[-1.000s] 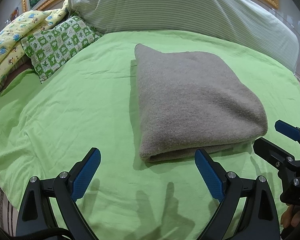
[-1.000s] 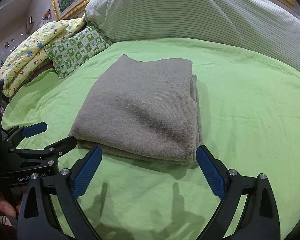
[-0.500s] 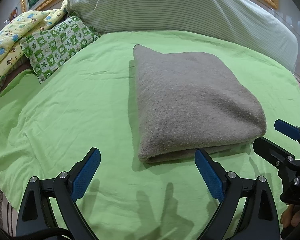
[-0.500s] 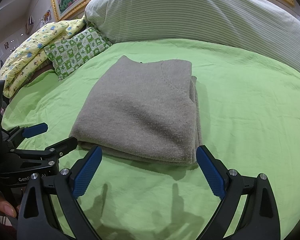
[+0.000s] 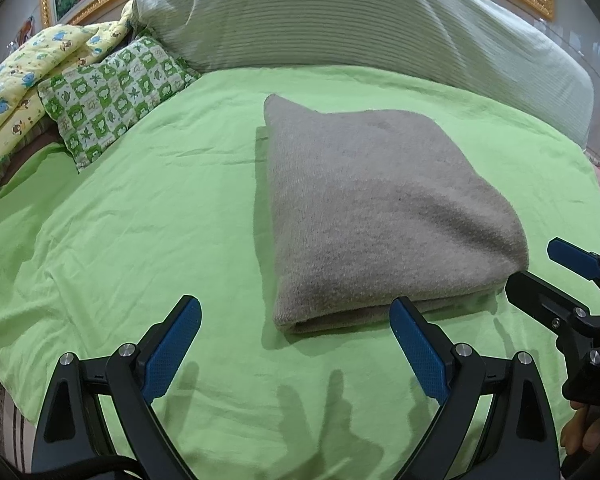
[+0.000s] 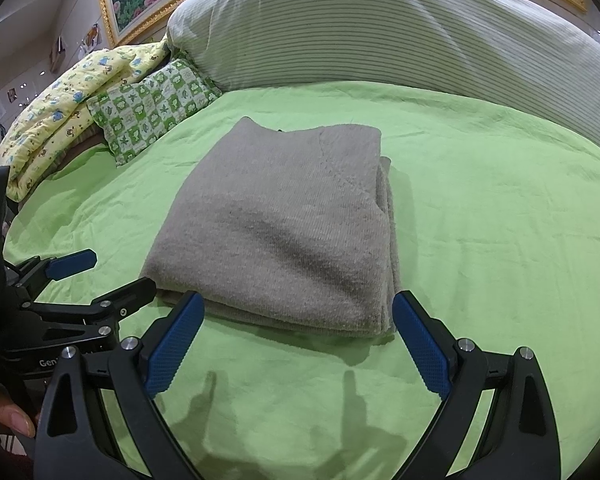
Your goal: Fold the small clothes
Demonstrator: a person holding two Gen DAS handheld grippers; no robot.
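Left wrist view: the left gripper [image 5: 294, 346] is held wide apart, empty, the folded grey garment [image 5: 380, 212] lying just beyond its fingertips; the right gripper [image 6: 298, 344] is likewise spread wide.

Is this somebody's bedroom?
Most likely a bedroom. A bed with a green sheet has a big striped pillow and a small checked pillow at its head. A folded grey garment lies on it.

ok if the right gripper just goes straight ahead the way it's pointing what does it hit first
Most likely the near edge of the folded grey garment, which lies directly ahead between the open jaws of the right gripper. Only a short strip of green sheet separates them, though depth is hard to judge.
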